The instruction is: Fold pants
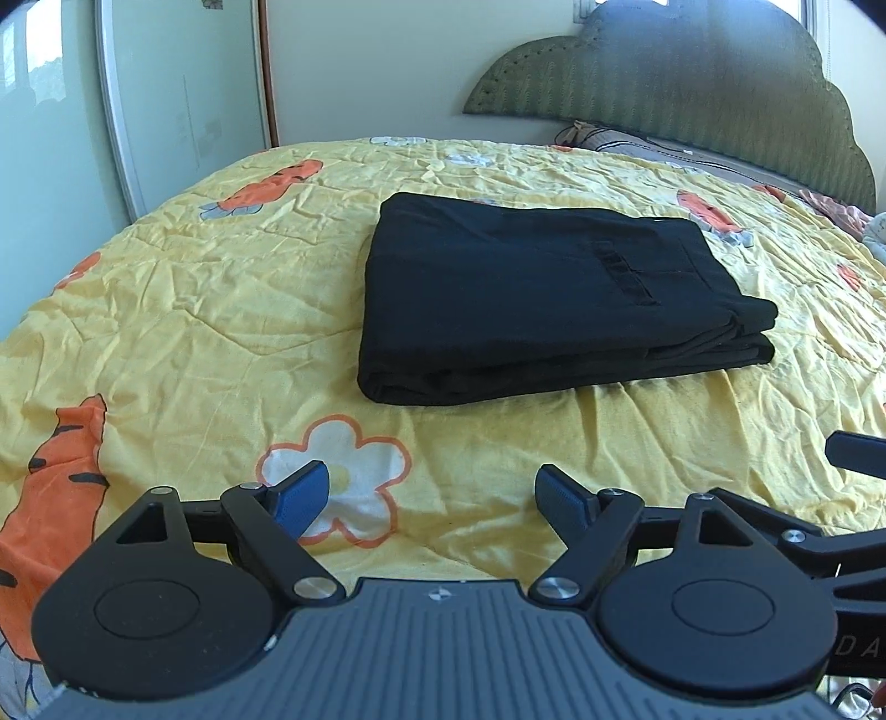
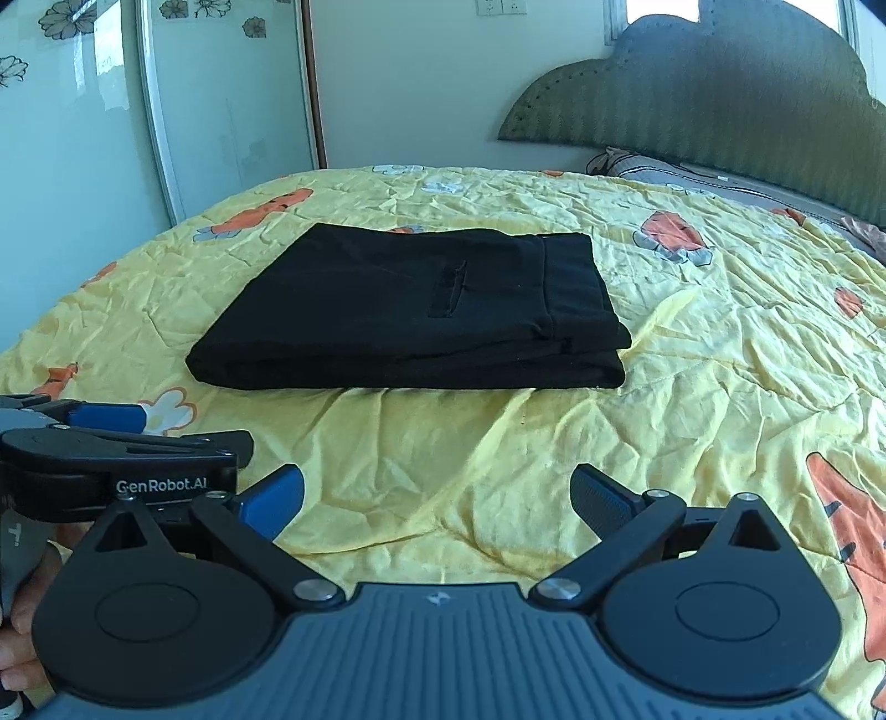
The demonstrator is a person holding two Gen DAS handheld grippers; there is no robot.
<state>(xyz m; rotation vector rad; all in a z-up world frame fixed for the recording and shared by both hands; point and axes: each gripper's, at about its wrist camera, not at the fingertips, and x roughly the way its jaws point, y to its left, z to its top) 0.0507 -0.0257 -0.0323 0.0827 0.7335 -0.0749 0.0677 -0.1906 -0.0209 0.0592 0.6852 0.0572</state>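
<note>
The black pants (image 1: 531,299) lie folded into a flat rectangular stack on the bed (image 1: 194,310), on a wrinkled yellow bedspread (image 2: 720,387) printed with orange carrots and white flowers. A pocket opening shows on the top layer, and the stacked layers show along the near right corner.

The left wrist view shows the left gripper (image 1: 432,498) with its blue-padded fingers (image 1: 302,495) spread apart and holding nothing, over a white flower print (image 1: 332,476) on the bedspread. At the right edge of this view a dark part of the right gripper (image 1: 855,454) pokes in, too little of it to tell more. The far right of this view also takes in a bit of crumpled fabric by the headboard (image 1: 692,83), which the other view barely catches.

The right wrist view shows the right gripper (image 2: 437,501) with its fingers likewise parted and empty. Only here does the left gripper (image 2: 119,443) appear from the side, at the lower left, with lettering on its body, and part of the person's hand (image 2: 27,609) below it. This view also shows flower decals on the glossy wardrobe doors (image 2: 72,138) and a wall socket (image 2: 501,6) above the bed.

In both views the pants sit ahead of the fingers and apart from them, with a strip of bare bedspread between. From the left gripper they lie ahead and somewhat right; from the right gripper, ahead and a little left
</note>
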